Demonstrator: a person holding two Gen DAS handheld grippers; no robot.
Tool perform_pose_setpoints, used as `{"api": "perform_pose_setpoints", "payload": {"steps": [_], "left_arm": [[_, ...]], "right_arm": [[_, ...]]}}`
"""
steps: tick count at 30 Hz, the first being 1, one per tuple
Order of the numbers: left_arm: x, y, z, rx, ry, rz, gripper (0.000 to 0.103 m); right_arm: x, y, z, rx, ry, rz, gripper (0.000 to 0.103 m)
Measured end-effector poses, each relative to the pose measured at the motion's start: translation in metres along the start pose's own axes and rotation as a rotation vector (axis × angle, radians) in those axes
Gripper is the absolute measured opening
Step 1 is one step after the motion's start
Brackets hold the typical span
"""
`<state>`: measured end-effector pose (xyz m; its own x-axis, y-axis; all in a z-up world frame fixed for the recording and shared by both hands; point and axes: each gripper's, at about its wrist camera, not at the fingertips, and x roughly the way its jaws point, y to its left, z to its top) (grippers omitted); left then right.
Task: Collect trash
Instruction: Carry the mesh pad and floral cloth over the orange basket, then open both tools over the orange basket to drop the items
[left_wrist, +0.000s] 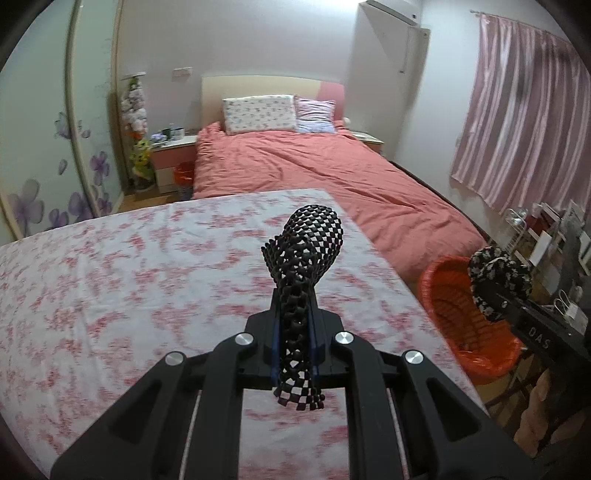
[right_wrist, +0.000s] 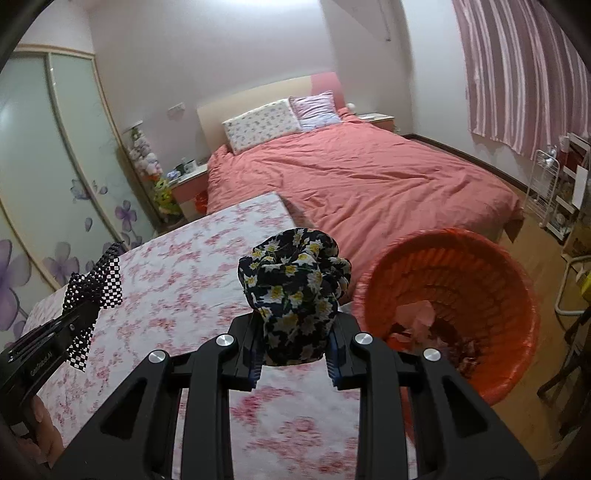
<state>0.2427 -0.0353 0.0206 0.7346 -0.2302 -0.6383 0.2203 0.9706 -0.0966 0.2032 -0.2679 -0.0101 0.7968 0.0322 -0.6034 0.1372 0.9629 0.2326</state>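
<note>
My left gripper (left_wrist: 293, 295) is shut on a black-and-white checkered mesh piece (left_wrist: 308, 243), held above the floral tablecloth; the mesh also shows at the left of the right wrist view (right_wrist: 98, 280). My right gripper (right_wrist: 293, 332) is shut on a dark floral scrunchie (right_wrist: 295, 280), held above the table's right edge beside the orange trash basket (right_wrist: 454, 258). The basket holds pink scraps and a dark wrapper. In the left wrist view the right gripper and scrunchie (left_wrist: 498, 273) hang over the basket (left_wrist: 443, 295).
The table with the pink floral cloth (left_wrist: 129, 277) lies below both grippers. A bed with a coral duvet (left_wrist: 332, 173) stands behind. A second orange bin (left_wrist: 183, 173) sits by the nightstand. A white wire rack (right_wrist: 546, 192) and clutter stand at the right.
</note>
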Motion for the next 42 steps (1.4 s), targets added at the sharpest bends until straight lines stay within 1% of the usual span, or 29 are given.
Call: {"api": "perform_pose_setpoints", "payload": {"steps": [13,20,25,33,35,36,37,38,39,40,42], "left_arm": [[0.023,-0.096,-0.005,0.087,0.039,-0.142,0.013],[0.044,-0.142,-0.009,0.137,0.07,-0.191,0.013],[0.057,-0.169,-0.014,0.161,0.091,-0.228,0.013],[0.085,-0.208,-0.015,0.177,0.13,-0.288,0.013],[0.094,-0.216,-0.016,0.178,0.146,-0.301,0.013],[0.097,-0.218,-0.016,0.176,0.151,-0.299,0.015],[0.102,-0.22,-0.016,0.172,0.159,-0.297,0.021],[0.106,-0.221,-0.017,0.168,0.169,-0.299,0.023],[0.109,-0.221,-0.018,0.164,0.175,-0.297,0.029],[0.112,-0.221,-0.018,0.16,0.18,-0.293,0.033],[0.118,-0.219,-0.019,0.154,0.189,-0.288,0.035]], "right_arm": [[-0.004,-0.061,0.001,0.081,-0.022,-0.069,0.027],[0.001,-0.089,0.0,0.125,-0.02,-0.097,0.027],[0.004,-0.113,0.0,0.157,-0.02,-0.116,0.027],[0.01,-0.135,0.005,0.188,-0.019,-0.123,0.027],[0.013,-0.141,0.007,0.203,-0.018,-0.114,0.03],[0.014,-0.143,0.008,0.21,-0.018,-0.107,0.036],[0.015,-0.146,0.009,0.217,-0.016,-0.098,0.041],[0.016,-0.15,0.009,0.226,-0.015,-0.094,0.05],[0.018,-0.152,0.009,0.235,-0.015,-0.093,0.053],[0.019,-0.156,0.01,0.24,-0.013,-0.092,0.054],[0.022,-0.161,0.01,0.249,-0.006,-0.088,0.056]]}}
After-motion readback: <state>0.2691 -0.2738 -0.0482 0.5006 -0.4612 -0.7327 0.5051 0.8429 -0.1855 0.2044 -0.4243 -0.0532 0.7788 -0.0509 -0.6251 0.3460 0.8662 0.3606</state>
